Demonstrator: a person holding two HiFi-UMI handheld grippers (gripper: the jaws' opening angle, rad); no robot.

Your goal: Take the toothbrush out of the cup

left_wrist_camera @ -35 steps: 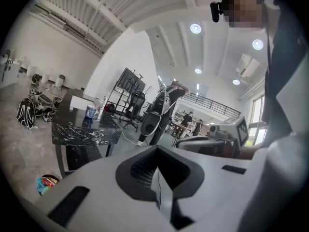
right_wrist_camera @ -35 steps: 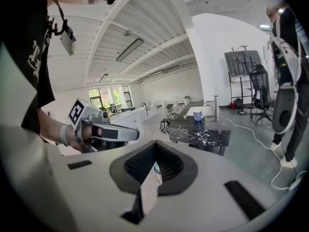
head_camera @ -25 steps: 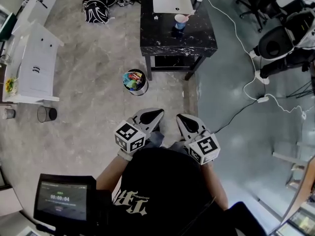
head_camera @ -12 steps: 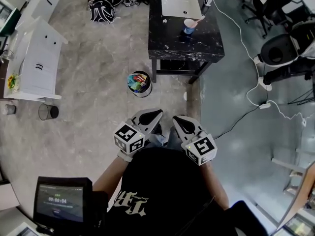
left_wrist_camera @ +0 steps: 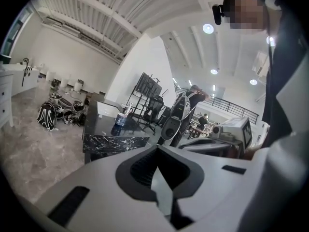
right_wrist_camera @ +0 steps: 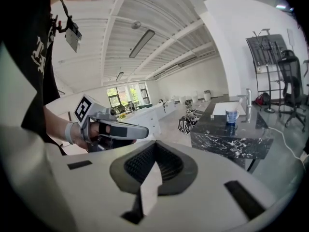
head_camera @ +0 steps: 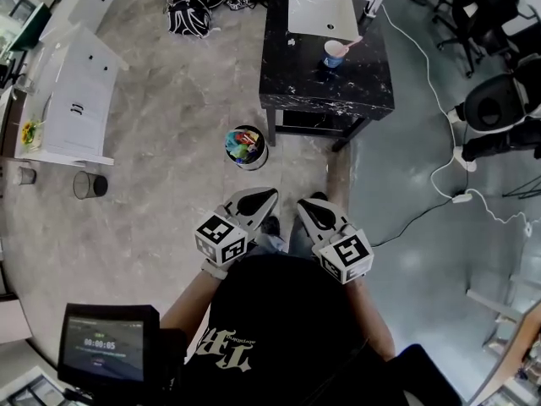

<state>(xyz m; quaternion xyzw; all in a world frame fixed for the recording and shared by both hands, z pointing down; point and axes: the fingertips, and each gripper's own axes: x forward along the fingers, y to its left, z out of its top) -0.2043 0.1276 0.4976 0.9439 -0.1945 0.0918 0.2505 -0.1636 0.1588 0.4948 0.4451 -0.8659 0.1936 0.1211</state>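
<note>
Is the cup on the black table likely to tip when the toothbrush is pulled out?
The cup looks small and probably light, and the toothbrush leans over its rim, so a sideways pull might tip it. It stands upright on the flat table, so a straight lift seems safer.

A grey, marbled stone floor fills most of the room and gives way on the right to a smoother blue-grey stretch. A black, white-veined desk stands at the far side. A white cabinet lines the left wall, with a wire mesh bin beside it. Black office chairs crowd the right, and a white cable trails across the floor near them. The white beamed ceiling carries a tube light, and windows glow in the far wall.
</note>
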